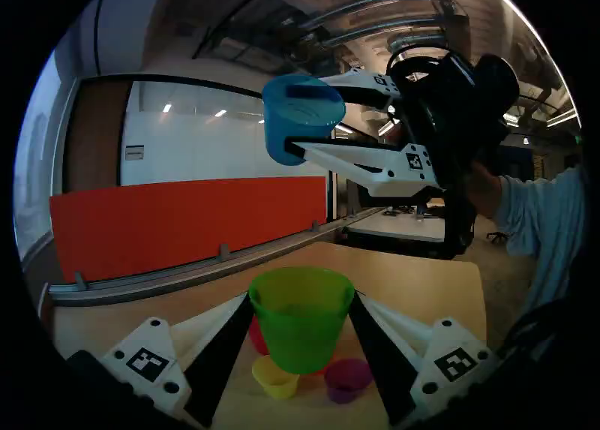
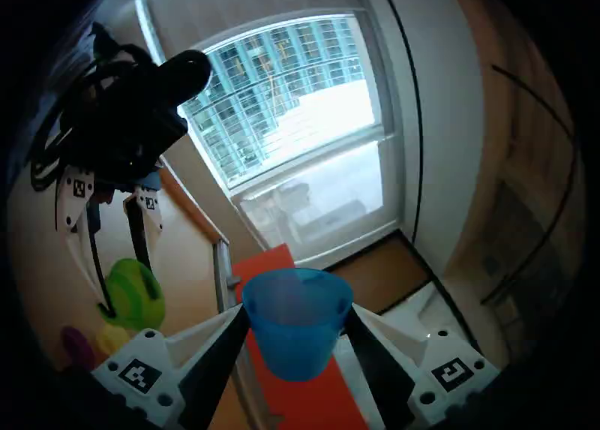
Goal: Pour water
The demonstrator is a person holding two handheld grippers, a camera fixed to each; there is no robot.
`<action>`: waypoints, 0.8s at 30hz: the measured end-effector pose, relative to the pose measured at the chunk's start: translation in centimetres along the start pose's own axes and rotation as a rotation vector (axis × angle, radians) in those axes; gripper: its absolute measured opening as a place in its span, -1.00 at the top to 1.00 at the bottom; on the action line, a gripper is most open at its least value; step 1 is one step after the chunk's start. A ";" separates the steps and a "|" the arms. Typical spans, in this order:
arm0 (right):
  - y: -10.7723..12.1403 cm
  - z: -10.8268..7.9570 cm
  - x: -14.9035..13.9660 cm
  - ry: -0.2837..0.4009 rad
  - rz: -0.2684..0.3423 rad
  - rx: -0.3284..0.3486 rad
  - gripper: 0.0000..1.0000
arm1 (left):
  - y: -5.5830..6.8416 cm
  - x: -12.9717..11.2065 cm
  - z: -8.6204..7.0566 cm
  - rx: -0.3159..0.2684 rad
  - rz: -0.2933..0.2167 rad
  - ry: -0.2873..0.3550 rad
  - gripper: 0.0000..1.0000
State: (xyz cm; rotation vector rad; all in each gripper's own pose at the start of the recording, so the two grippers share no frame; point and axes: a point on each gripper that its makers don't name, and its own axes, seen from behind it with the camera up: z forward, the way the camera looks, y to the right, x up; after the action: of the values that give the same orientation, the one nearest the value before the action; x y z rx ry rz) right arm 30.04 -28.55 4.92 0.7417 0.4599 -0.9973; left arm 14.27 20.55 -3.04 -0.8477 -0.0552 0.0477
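Observation:
In the left gripper view my left gripper [image 1: 301, 325] is shut on a green cup [image 1: 301, 321], held upright above the wooden table [image 1: 420, 280]. Above it my right gripper [image 1: 296, 126] is shut on a blue cup [image 1: 300, 115], tipped on its side with its mouth turned toward me. In the right gripper view the blue cup [image 2: 298, 321] sits between my right gripper's [image 2: 298, 332] fingers. Farther off at the left, the left gripper [image 2: 124, 280] holds the green cup [image 2: 135, 291]. No water is visible.
A yellow cup [image 1: 275, 376], a purple cup [image 1: 347, 378] and a red one [image 1: 259, 334] stand on the table below the green cup. An orange partition [image 1: 187, 216] runs behind the table. A person's sleeve [image 1: 544, 220] is at the right. A large window [image 2: 300, 122] faces the right gripper.

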 end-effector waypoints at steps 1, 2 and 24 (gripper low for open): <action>-0.1 -0.2 -0.1 -0.003 0.044 -0.001 -0.77 | 0.0 0.1 0.0 0.002 0.001 0.002 -0.74; -0.2 -0.4 -0.2 -0.005 0.084 -0.002 -0.77 | -0.1 0.2 -0.1 0.003 0.001 0.003 -0.74; -3.3 -3.9 -1.9 -0.071 0.922 0.068 -0.77 | -1.5 1.2 -0.7 0.054 0.027 0.018 -0.74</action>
State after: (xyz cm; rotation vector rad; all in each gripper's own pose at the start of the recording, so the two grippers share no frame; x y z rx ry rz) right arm 26.13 -25.64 2.38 0.8529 -0.0087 -0.1703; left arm 15.53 19.11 -2.38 -0.7945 -0.0257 0.0668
